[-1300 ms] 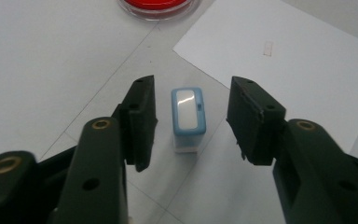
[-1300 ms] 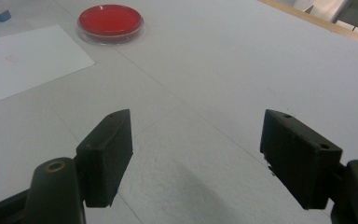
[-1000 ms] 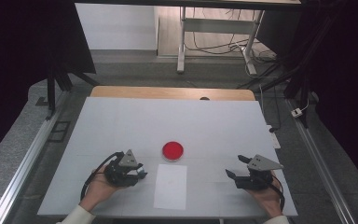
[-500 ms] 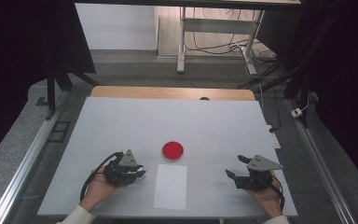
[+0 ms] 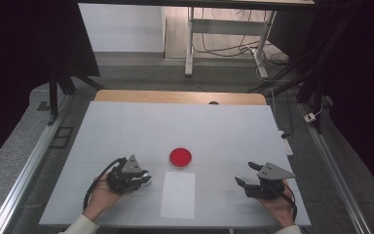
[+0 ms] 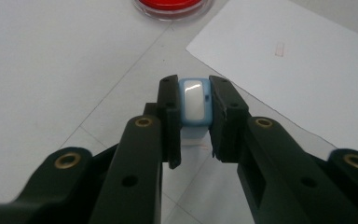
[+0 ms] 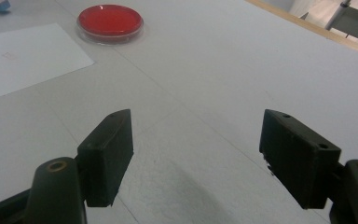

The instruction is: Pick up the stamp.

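While the left gripper sits near the table's front edge, left of centre, its jaws are clamped on a small light-blue block with a white face, held just above the tabletop. White paper sheet lies just right of it, short side close to the front edge. Red dish sits just beyond the sheet's far edge, about mid-table, apart from both grippers. Right gripper is near the front-right corner, low over bare table, jaws spread wide with nothing between them. Wooden strip runs along the far edge.
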Demonstrator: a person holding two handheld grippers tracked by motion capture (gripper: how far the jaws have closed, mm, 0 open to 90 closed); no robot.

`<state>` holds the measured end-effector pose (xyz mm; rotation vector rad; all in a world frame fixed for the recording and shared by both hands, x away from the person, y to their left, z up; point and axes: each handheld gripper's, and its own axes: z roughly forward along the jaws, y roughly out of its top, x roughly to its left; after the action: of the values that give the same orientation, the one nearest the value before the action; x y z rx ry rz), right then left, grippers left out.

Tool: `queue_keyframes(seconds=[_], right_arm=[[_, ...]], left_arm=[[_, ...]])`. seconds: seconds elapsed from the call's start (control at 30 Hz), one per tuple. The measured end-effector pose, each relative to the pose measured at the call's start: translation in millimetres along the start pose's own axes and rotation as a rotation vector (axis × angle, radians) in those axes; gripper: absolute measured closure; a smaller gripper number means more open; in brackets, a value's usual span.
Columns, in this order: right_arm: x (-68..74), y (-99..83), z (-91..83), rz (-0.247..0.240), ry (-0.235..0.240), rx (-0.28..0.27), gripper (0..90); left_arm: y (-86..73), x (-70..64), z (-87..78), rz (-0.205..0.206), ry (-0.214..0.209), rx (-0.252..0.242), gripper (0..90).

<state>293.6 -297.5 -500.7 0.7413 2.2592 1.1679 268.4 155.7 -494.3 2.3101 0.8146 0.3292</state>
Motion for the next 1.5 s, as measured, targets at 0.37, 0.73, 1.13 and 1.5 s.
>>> queue_keyframes(seconds=[0.37, 0.73, 1.13, 1.5], right_arm=[[0.0, -0.7, -0.3, 0.0, -0.002, -0.012, 25.6], [0.5, -1.4, 0.1, 0.008, -0.006, -0.022, 26.2], [0.6, -1.6, 0.0, 0.004, -0.01, -0.014, 26.3], [0.6, -1.6, 0.2, 0.004, -0.011, -0.015, 26.3]], left_arm=[[-0.4, 2.6, -5.8, -0.031, 0.001, -0.046, 75.0], [-1.0, 4.8, -12.5, -0.056, 0.019, -0.103, 75.0], [-1.3, 6.1, -18.7, -0.079, 0.014, -0.157, 75.0], [-1.1, 6.5, -25.3, -0.102, 0.007, -0.221, 75.0]])
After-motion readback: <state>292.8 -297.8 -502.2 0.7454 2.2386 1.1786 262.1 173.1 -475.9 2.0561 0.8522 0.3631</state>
